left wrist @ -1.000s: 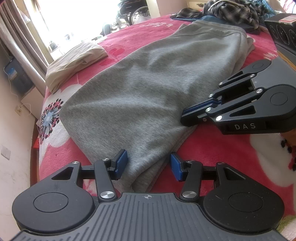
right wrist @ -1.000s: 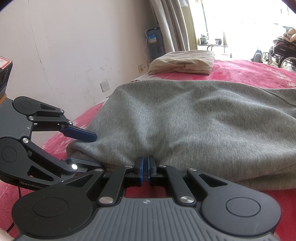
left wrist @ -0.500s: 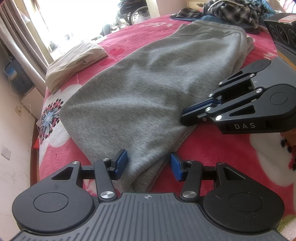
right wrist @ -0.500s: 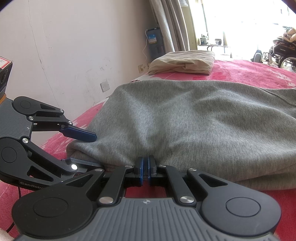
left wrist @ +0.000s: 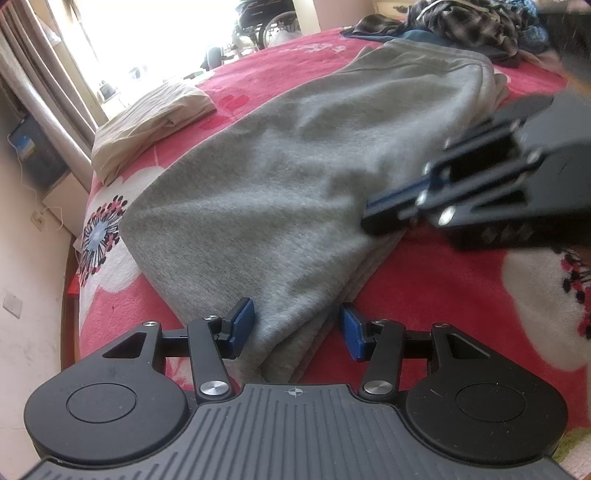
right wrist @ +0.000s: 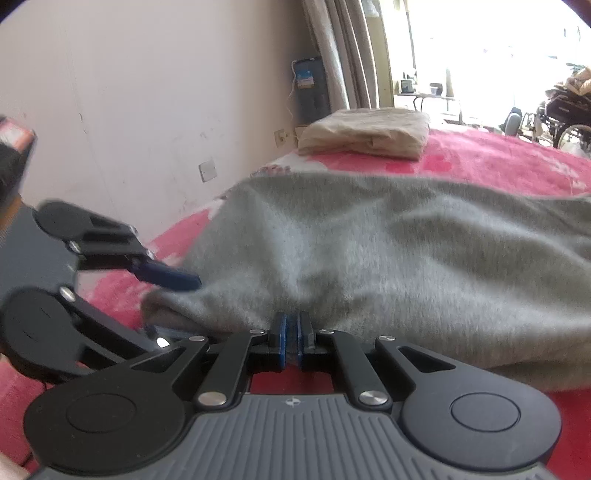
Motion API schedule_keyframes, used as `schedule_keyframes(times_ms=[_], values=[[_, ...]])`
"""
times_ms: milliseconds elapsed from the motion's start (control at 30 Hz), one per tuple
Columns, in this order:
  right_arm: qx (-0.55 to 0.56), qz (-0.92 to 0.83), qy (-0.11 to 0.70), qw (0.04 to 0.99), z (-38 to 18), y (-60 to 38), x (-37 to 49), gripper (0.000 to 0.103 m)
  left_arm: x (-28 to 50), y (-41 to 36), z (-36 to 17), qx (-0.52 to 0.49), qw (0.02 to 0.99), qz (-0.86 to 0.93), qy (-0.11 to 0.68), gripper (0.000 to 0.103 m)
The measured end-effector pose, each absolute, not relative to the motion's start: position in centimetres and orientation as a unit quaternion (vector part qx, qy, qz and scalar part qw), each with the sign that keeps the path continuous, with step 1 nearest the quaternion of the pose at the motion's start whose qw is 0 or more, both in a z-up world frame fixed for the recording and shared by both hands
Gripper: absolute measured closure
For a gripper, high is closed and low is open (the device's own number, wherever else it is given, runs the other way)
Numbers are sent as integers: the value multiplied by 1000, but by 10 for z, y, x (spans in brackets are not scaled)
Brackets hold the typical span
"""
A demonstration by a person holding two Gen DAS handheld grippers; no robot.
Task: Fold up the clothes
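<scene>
A grey sweatshirt-like garment (left wrist: 295, 177) lies folded lengthwise on the red floral blanket (left wrist: 443, 288). My left gripper (left wrist: 293, 328) is open, its blue pads either side of the garment's near corner. My right gripper (right wrist: 290, 341) is shut on the garment's long edge (right wrist: 369, 266) and lifts it slightly; in the left wrist view it shows blurred at the right (left wrist: 373, 218). The left gripper shows in the right wrist view (right wrist: 166, 295), open around the corner.
A folded beige cloth (left wrist: 147, 122) lies at the bed's far corner, also in the right wrist view (right wrist: 365, 131). A heap of dark plaid clothes (left wrist: 461, 26) sits at the far end. A wall (right wrist: 129, 110) and curtains (right wrist: 343, 55) border the bed.
My right gripper has started moving up with the garment edge, which is now raised and blurred. My left gripper stays open at the corner.
</scene>
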State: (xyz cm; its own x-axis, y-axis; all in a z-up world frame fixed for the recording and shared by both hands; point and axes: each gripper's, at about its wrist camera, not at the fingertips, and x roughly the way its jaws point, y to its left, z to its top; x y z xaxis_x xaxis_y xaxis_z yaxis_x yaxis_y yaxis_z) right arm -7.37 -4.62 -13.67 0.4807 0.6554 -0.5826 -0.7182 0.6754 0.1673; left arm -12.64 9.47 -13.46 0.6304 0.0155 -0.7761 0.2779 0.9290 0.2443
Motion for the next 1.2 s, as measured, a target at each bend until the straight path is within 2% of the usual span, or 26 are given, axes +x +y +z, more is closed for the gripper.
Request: schedule_keyframes(times_ms=[267, 367, 533, 633, 733, 800, 1000, 1200], values=[[-52, 376, 280, 882, -115, -59, -70, 94, -126, 96, -134, 174, 886, -76, 424, 52], [-70, 366, 299, 878, -141, -59, -62, 95, -126, 95, -135, 176, 886, -76, 423, 52], [-111, 357, 284, 883, -138, -45, -68, 93, -126, 97, -134, 159, 890, -68, 421, 52], [-93, 358, 292, 882, -135, -51, -68, 92, -127, 102, -126, 139, 896, -67, 415, 52], [-67, 360, 303, 880, -126, -56, -64, 86, -129, 114, -113, 91, 906, -60, 409, 52], [-51, 363, 299, 881, -117, -59, -65, 75, -130, 125, -101, 52, 914, -49, 400, 52], [-27, 383, 256, 887, -86, -65, -81, 69, -134, 172, -72, -75, 924, -17, 374, 51], [-35, 413, 247, 876, -77, -46, -91, 64, -138, 231, -82, -212, 896, 49, 388, 51]])
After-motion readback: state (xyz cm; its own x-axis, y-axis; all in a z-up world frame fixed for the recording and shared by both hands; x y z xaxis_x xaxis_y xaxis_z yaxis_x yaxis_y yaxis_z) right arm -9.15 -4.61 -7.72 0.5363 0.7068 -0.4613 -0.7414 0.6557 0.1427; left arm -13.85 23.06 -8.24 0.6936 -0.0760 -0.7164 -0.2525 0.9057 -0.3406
